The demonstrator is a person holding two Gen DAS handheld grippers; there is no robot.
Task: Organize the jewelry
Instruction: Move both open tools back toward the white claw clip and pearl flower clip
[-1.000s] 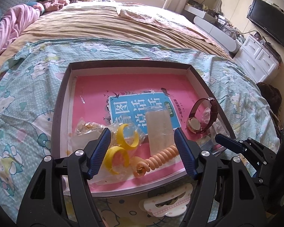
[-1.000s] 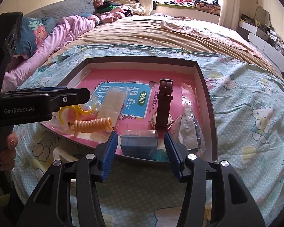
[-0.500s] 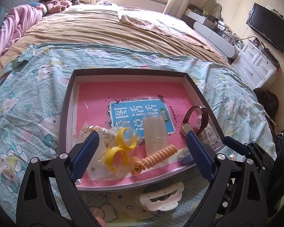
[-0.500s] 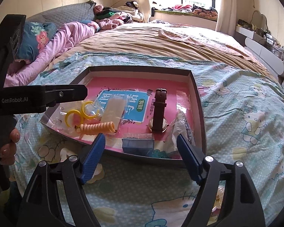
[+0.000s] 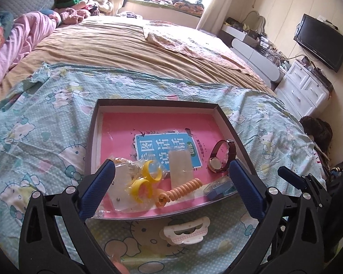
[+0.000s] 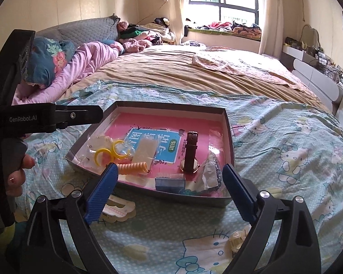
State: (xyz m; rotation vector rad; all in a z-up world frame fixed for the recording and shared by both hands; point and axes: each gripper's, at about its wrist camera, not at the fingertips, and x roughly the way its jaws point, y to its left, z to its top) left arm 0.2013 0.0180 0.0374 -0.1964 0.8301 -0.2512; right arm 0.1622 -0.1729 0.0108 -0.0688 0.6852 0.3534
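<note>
You have just opened both tools wide, left tool [image 5: 171, 189] and right tool [image 6: 168, 190] empty and backed above the tray [image 5: 231, 125], so the orange coil [image 5: 183, 189] and blue box [image 6: 170, 183] look placed.

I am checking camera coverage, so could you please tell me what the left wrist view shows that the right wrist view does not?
Only the left wrist view shows the black television and white drawers.

Only the right wrist view shows a hand holding the left gripper, the clear packet beside the watch, and a small clear clip on the sheet.

Both show the tray, watch, yellow rings, orange coil, blue box and white hair clip. Both pairs of jaws have just been opening, nothing between them.
</note>
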